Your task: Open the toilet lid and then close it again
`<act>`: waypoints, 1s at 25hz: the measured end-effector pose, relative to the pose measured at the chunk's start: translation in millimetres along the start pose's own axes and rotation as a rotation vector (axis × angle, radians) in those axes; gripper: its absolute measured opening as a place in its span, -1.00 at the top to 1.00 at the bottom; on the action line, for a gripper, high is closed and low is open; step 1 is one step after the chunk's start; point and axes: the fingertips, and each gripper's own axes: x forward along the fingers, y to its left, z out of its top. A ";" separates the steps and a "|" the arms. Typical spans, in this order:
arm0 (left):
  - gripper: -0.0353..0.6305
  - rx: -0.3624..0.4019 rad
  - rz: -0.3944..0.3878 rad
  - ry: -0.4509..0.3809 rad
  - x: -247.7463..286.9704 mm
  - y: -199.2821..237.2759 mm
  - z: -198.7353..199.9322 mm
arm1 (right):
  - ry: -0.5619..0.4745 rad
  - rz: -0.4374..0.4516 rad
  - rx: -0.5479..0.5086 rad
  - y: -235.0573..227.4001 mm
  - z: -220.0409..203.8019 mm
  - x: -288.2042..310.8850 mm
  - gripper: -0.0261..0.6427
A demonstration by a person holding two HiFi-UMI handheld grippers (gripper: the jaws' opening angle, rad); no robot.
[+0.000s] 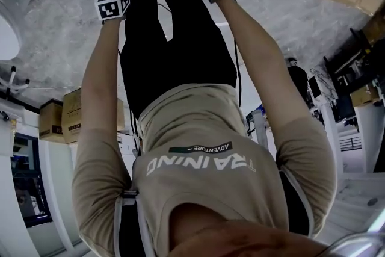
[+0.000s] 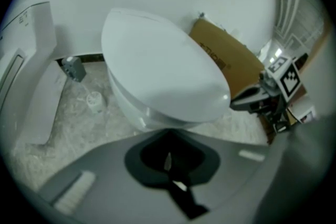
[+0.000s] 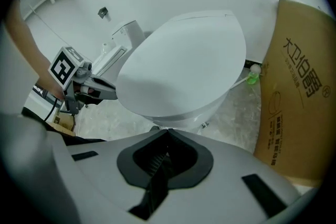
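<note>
Clenched and empty, left claw and right claw are held near the toilet lid, lying down at 12 o'clock. Its front rim is best caught from beneath on both sides and raised evenly.

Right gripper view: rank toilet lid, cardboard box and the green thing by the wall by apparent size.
1. The lid and the box: too alike to rank, and the box is cut off by the picture's edge.
2. The green thing: smallest by far.
</note>
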 end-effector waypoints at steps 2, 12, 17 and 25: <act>0.88 0.009 0.002 -0.020 -0.3 -3.1 7.0 | 0.000 0.008 -0.016 -2.1 1.5 0.2 0.89; 0.89 0.110 -0.014 -0.004 -8.0 -9.7 12.7 | -0.036 0.024 -0.047 -1.5 17.0 1.8 0.89; 0.89 0.142 -0.039 -0.016 -20.4 -9.3 16.1 | -0.091 0.010 -0.060 5.3 22.8 -5.1 0.89; 0.89 0.171 -0.089 -0.037 -44.7 -25.2 31.4 | -0.174 0.040 -0.042 11.8 34.6 -39.5 0.89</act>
